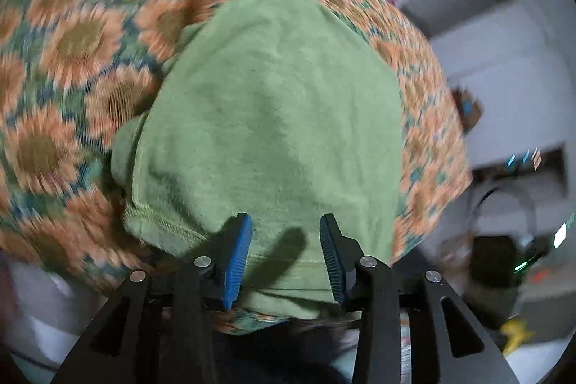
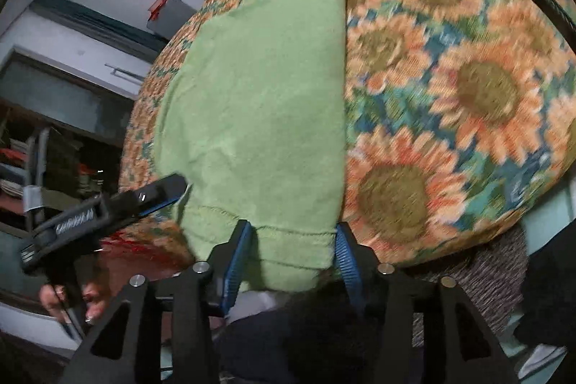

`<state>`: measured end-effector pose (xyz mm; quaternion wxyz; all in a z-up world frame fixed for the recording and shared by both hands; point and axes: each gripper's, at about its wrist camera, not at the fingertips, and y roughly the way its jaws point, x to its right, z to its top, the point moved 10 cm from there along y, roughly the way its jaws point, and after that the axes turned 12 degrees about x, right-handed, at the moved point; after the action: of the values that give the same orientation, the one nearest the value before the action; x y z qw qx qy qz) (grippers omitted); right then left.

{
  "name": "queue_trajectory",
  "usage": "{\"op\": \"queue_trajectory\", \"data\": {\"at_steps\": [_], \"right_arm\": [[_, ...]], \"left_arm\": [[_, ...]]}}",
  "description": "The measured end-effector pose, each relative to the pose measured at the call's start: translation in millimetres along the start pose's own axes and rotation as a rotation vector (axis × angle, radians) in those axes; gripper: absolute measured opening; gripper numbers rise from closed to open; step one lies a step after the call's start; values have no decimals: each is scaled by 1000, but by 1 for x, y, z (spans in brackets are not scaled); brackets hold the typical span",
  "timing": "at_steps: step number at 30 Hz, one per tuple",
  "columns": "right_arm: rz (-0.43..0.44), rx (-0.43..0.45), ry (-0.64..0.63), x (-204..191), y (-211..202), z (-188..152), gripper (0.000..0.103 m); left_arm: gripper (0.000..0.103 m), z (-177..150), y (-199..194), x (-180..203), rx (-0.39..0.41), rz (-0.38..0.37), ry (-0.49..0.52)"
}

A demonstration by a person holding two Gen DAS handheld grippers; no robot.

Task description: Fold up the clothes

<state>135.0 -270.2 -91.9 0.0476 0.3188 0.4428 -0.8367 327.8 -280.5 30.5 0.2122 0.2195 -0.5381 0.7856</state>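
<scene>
A green garment [image 1: 273, 117] lies on a counter [image 1: 72, 35] covered in a sunflower-print cloth, close to the near edge, where its stitched hem [image 2: 291, 234] hangs slightly over. It is already doubled into a narrow, roughly rectangular shape: the right wrist view shows one long, straight side, and the left wrist view shows extra layers bunched at the opposite side.

The left tool [image 1: 284, 233] sits over the near hem with its jaws wide apart and nothing between them; the cloth lies beneath, not gripped. The right tool [image 2: 291, 240] stands likewise, jaws parted to either side of the hem and not closed on it. A hand [image 2: 72, 297] is visible holding the left tool from below.

Judgement: both tools are placed at the near hem, which would fit either taking hold for a further fold away from the edge, or letting go after laying one down. The pictures do not settle which. Any further fold would need both near corners held evenly so the layers stay aligned. Both views are blurred, so finer creases cannot be read.
</scene>
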Motion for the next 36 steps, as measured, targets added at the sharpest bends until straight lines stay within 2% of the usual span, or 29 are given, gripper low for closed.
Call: {"op": "queue_trajectory", "data": {"at_steps": [1, 2, 4, 6, 9, 12, 17, 20, 22, 25, 26, 28, 29, 30, 32, 33, 34, 36], "right_arm": [[18, -5, 0, -4, 0, 2, 23], [37, -10, 1, -8, 1, 4, 11], [73, -19, 1, -17, 1, 9, 10], [106, -12, -2, -25, -2, 17, 9], [127, 43, -21, -37, -16, 41, 9], [95, 40, -25, -38, -12, 49, 9], [84, 31, -6, -39, -5, 50, 9], [74, 29, -13, -46, 5, 57, 9], [67, 28, -18, -51, 12, 62, 9], [72, 33, -18, -49, 3, 59, 9], [73, 36, -17, -46, -3, 56, 9], [74, 41, -11, -43, -9, 54, 9], [80, 43, -4, -41, -12, 53, 9], [88, 45, 6, -40, -15, 52, 9], [93, 49, 20, -38, -18, 48, 9], [97, 49, 24, -37, -19, 45, 9], [103, 47, 27, -37, -20, 42, 14], [104, 56, 75, -27, -24, 37, 33]], "left_arm": [[46, 1, -2, 1, -4, -27, -35], [50, 1, -5, 5, -9, -56, -44], [53, 1, -11, 13, -17, -110, -55], [63, 6, -22, 26, 16, -146, 18], [68, 4, -42, 45, 79, -118, 270], [71, -20, -55, 57, 117, -53, 568], [71, -73, -46, 69, 198, 132, 1056], [71, -93, -32, 73, 228, 208, 1230], [71, -91, -20, 73, 278, 284, 1306], [71, -78, -10, 68, 304, 331, 1305], [71, -72, -10, 68, 322, 320, 1287], [71, -52, -8, 65, 377, 307, 1219], [70, -37, -4, 57, 374, 332, 1151], [50, -25, 1, 51, 367, 343, 1087], [13, -14, 9, 47, 316, 257, 981], [13, -11, 8, 45, 293, 228, 946], [13, -6, 8, 44, 285, 226, 937], [12, -2, 4, 46, 298, 219, 946]]}}
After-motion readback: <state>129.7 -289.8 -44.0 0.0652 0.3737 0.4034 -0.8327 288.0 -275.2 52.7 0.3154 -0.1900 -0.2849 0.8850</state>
